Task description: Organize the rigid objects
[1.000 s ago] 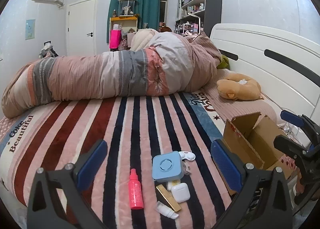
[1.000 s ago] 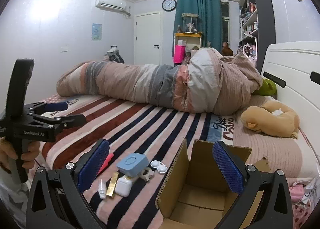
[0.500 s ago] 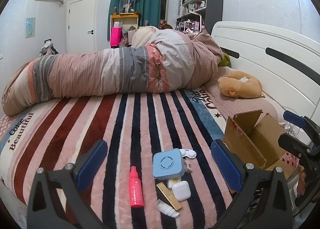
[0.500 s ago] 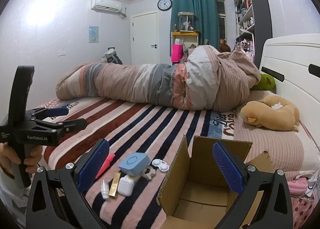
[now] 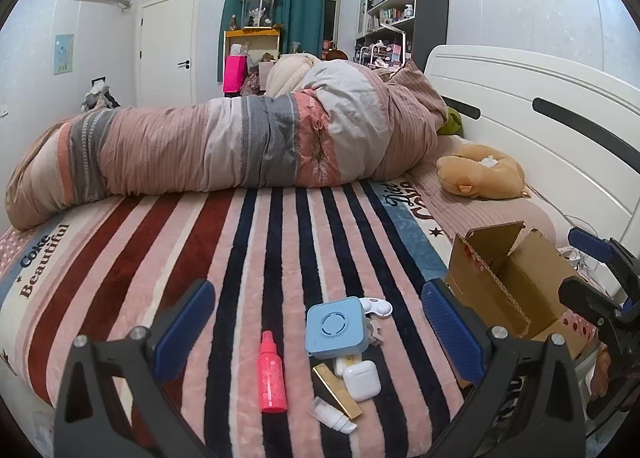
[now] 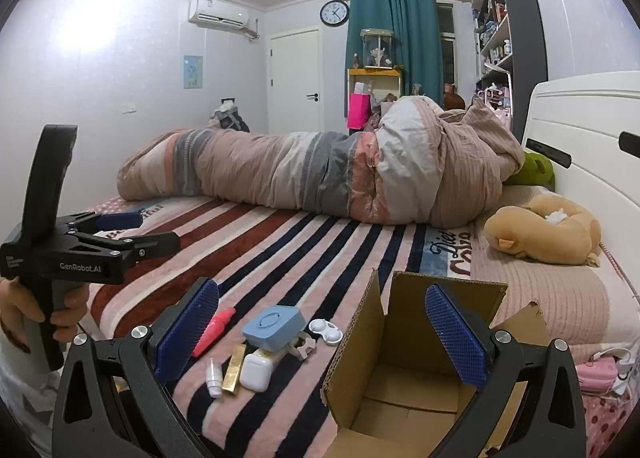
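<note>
1. Between the wide-open jaws of the left gripper, nothing held; a cluster of small items lies on the striped blanket near the bed's near edge.
2. Cluster: pink spray bottle, blue square case, white earbud case, gold bar, small white tube, white contact-lens case.
3. Right gripper jaws also wide apart, holding nothing, hovering over the open cardboard box.
4. Box sits just right of the cluster, flaps up, toward the headboard-side edge.
5. Rolled duvet lies across the far side; tan plush by the headboard.
</note>
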`<state>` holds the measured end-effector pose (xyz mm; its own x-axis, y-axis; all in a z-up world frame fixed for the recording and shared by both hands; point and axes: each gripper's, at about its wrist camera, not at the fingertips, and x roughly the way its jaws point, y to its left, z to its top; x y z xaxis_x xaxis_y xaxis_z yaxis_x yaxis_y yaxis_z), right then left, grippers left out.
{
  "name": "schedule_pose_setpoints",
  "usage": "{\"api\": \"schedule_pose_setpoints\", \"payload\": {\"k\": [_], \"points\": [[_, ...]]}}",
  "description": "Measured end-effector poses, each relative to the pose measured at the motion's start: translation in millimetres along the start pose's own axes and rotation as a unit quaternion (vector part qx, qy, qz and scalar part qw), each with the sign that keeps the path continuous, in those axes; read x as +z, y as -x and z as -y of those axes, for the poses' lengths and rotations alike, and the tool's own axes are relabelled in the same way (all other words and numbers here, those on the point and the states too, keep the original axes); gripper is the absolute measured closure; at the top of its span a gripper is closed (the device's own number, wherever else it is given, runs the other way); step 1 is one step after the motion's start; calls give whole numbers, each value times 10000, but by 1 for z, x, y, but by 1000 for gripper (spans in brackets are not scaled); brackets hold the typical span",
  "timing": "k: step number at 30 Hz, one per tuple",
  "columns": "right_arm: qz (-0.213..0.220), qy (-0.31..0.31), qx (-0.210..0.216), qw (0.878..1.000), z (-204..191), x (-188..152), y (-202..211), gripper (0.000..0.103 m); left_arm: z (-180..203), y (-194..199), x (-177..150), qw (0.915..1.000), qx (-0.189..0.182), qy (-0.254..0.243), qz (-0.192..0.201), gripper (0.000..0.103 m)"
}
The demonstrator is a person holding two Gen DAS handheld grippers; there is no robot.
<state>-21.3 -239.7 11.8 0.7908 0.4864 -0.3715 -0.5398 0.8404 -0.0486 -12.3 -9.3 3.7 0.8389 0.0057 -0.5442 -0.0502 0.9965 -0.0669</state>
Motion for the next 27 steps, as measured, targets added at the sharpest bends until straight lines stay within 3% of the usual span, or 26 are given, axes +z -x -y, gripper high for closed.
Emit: {"api": "schedule_pose_setpoints", "payload": {"k": [13,27], "points": [[22,-16,243,9997,-2,-5,3,0,1,1,-3,10000,27,58,17,0],[32,-13,221,9998,-3,-5,6,0,0,8,-6,9999,-57,106,39,0]]}}
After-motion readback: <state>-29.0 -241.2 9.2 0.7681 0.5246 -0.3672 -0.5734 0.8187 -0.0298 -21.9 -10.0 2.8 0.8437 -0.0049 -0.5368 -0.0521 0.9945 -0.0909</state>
